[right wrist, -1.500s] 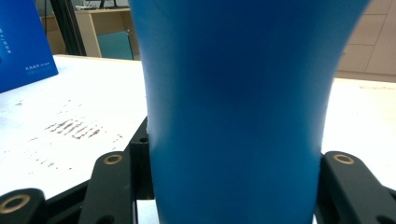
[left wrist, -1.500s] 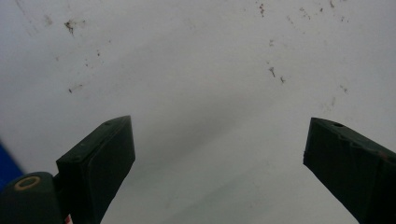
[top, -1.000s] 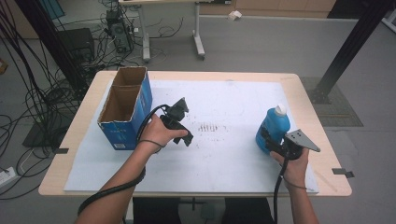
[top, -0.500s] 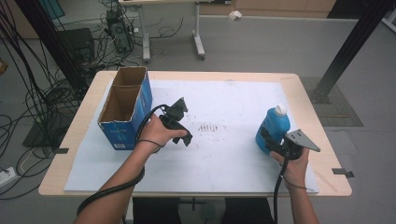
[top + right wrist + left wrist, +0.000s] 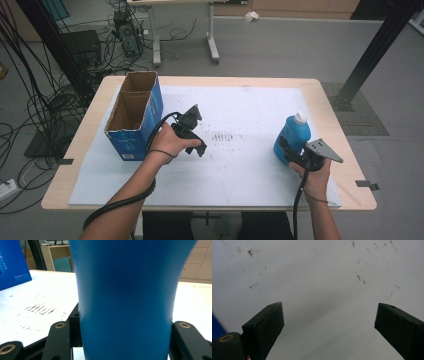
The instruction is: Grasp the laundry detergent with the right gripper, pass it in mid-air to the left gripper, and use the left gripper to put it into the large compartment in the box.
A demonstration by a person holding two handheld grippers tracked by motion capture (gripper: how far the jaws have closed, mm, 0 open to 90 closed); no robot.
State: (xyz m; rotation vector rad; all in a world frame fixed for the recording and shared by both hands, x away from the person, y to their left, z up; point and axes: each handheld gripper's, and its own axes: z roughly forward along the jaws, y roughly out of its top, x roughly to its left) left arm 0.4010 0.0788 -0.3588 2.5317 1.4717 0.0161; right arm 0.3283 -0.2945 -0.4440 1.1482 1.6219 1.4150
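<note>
High view: the blue bottle [image 5: 292, 136] with its white cap stands upright on the white sheet [image 5: 250, 110] that covers the table [image 5: 90, 135], well to the right of the open blue cardboard box [image 5: 135, 115]. The right tongs [image 5: 289, 152] sit low against the bottle from the person's side, closed on its body; in the right gripper view the bottle [image 5: 127, 297] stands pinched between the two black jaws, its long axis vertical. The left tongs [image 5: 199, 148] lie just right of the box, spread wide with nothing between them, over the bare, speckled sheet [image 5: 319, 277]. The box lies left of the bottle, nearer the left hand [image 5: 167, 142]. White print on the box [image 5: 12, 262] is too small to read; no label shows on the bottle.
</note>
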